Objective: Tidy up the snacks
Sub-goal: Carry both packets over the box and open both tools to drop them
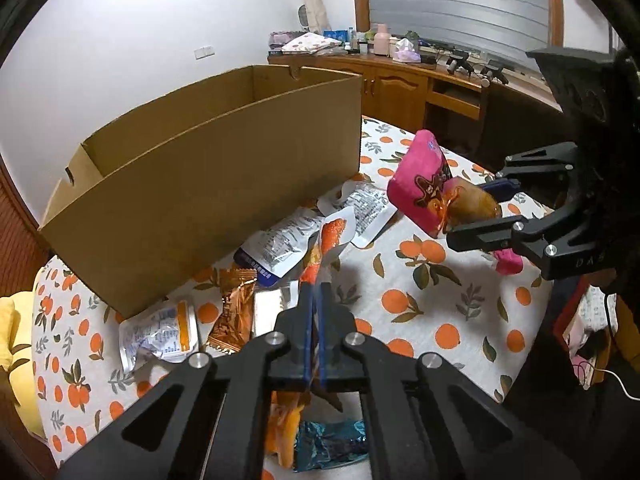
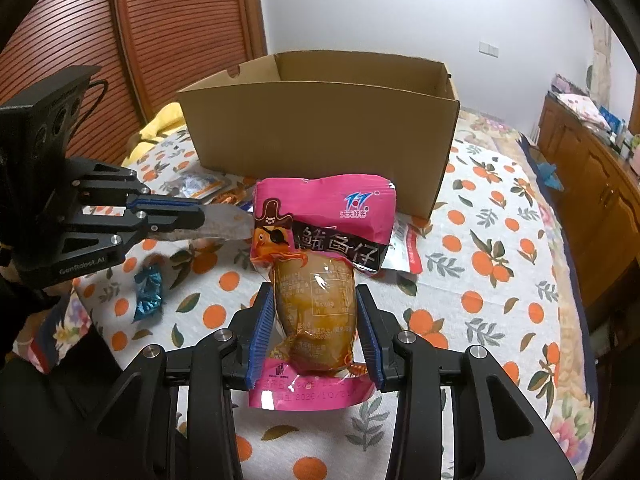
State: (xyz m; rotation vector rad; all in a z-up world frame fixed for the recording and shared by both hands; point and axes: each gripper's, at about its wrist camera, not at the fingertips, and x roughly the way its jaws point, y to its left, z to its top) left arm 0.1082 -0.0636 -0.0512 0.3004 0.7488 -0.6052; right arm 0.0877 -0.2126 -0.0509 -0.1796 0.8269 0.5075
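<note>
Right gripper point(image 2: 316, 328) is clamped on the pink squid pouch point(image 2: 320, 240), pads pressing its clear lower half; the pouch's long axis runs straight up the right wrist frame, top edge toward the cardboard box point(image 2: 320, 132), which sits directly behind it at upper centre, open top facing up. So, as I read it, the drop path is forward and over the near wall. Left gripper point(image 1: 316, 320) is closed on a thin silver packet point(image 2: 224, 222), mid-left of that frame, beside the pouch. The box sits upper left in the left wrist view, near. Either hand could deliver; the right looks better aligned.
</note>
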